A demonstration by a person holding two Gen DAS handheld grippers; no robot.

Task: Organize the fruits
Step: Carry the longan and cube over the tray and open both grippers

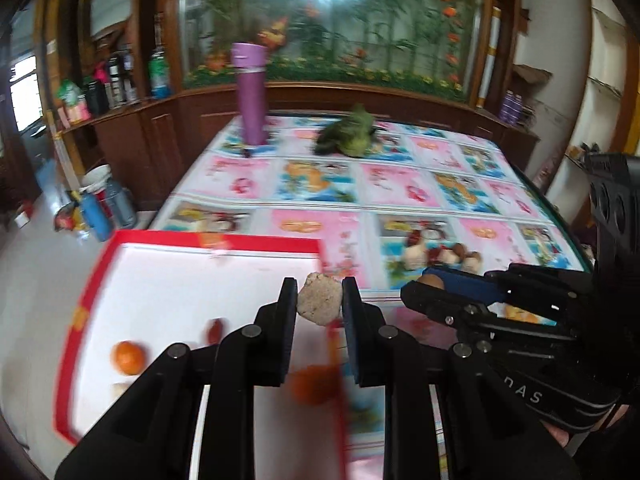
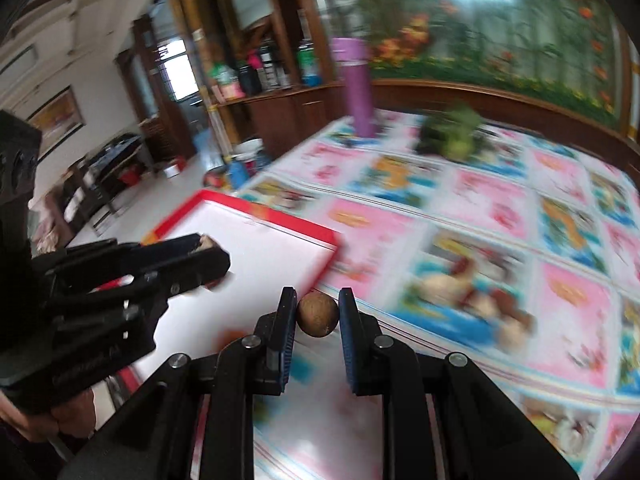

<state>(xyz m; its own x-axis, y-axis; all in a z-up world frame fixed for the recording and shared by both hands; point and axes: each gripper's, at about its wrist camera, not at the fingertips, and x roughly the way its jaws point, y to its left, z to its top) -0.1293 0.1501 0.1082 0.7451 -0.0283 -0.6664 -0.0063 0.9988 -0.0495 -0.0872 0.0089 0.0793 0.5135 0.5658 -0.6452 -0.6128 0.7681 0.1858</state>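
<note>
inside red tray: orange, date

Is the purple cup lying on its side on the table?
No, the purple cup stands upright at the far end of the table, near the green leafy bundle.

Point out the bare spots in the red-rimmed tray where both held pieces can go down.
The tray is bare across its far half, up to the far red rim. Its near left is crowded: an orange and a red date. The left tongs hold a pale lump; the right tongs hold a brown ball.
</note>
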